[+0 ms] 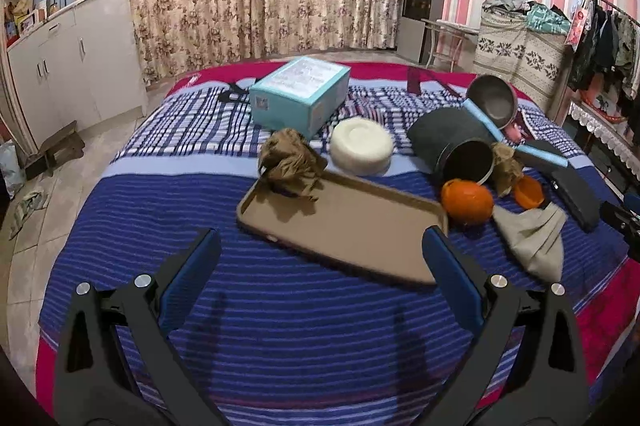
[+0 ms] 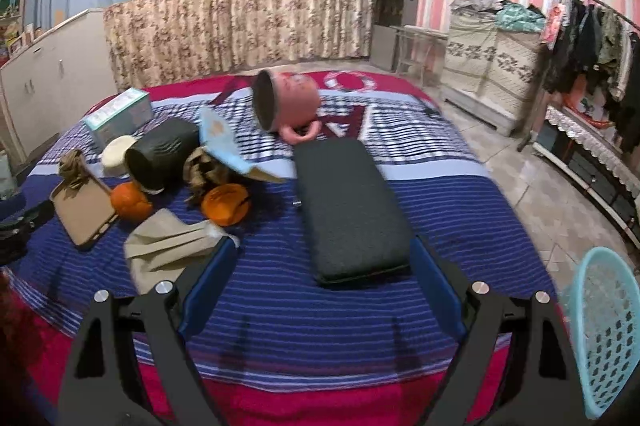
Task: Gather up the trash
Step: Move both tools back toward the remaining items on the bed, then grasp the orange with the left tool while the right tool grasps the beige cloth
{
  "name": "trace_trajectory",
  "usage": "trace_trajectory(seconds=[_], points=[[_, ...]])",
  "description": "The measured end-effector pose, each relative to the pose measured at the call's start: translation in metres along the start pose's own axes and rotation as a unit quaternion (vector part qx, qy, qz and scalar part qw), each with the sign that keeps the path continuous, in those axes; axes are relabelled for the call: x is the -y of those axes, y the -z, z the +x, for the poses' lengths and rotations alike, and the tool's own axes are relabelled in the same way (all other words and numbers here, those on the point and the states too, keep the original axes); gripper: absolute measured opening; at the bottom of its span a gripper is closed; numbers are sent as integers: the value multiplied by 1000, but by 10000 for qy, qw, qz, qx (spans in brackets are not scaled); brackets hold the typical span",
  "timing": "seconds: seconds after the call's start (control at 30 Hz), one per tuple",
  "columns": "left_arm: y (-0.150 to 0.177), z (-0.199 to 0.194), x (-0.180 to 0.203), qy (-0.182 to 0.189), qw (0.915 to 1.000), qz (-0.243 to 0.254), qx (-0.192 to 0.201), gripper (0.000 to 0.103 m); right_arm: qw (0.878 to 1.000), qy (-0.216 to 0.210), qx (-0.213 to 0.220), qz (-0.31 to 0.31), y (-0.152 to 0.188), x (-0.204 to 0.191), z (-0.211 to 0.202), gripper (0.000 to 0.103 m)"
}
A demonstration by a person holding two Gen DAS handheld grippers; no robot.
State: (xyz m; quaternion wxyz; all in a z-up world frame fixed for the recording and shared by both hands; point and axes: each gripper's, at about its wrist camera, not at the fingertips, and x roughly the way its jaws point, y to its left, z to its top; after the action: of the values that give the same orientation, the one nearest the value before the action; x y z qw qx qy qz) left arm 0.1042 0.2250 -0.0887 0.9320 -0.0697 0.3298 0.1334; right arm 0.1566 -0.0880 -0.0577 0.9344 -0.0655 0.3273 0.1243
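- Left gripper [image 1: 320, 246] is released, nothing between its jaws, over the bed [image 1: 280, 326].
- Just ahead of it lies a tan tray [image 1: 360, 226]; crumpled paper [image 1: 290, 160] sits on the tray's far left corner.
- Right gripper [image 2: 320, 254] is released; a black pad [image 2: 348, 210] lies just ahead, orange peel [image 2: 224, 204] ahead-left.

I counted two paper wads [image 1: 290, 162] [image 1: 505, 166], two orange peels [image 1: 467, 201] [image 1: 529, 191], one tray [image 1: 352, 230], one box [image 1: 298, 96], one white lid [image 1: 361, 146], one black can [image 1: 452, 146], one pink pot [image 2: 286, 102], and one basket [image 2: 604, 330].
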Motion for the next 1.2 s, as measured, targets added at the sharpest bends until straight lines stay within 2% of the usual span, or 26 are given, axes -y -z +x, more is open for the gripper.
trace_trajectory(seconds=[0.27,0.4,0.47,0.53,0.6,0.63,0.73,0.9,1.2], points=[[3,-4,-12,-131,9999,72,51,97,9976,-559,-201,-344,-4,-51,21,86],[4,-3,-15,-238,9996,180,2,97,9952,-737,-528,-379,-1,-64,37,85],[4,-2,-15,-248,9995,196,-47,97,9931,-879,-669,-389,3,-67,45,74],[3,0,-14,-176,9996,173,-107,97,9895,-1208,-732,-299,5,-66,47,51],[2,1,-10,-144,9997,139,-130,97,9889,-1298,-660,-290,5,-67,44,45],[1,1,-7,-144,9997,149,-114,97,9884,-1365,-608,-285,4,-67,41,37],[0,0,4,-85,9997,205,-92,97,9879,-1443,-507,-261,3,-60,33,22],[-2,3,27,54,9994,322,-122,97,9897,-1403,-244,-127,-5,-36,13,14],[-11,17,75,417,9980,405,-261,97,9951,-990,14,33,-8,16,-10,13]])
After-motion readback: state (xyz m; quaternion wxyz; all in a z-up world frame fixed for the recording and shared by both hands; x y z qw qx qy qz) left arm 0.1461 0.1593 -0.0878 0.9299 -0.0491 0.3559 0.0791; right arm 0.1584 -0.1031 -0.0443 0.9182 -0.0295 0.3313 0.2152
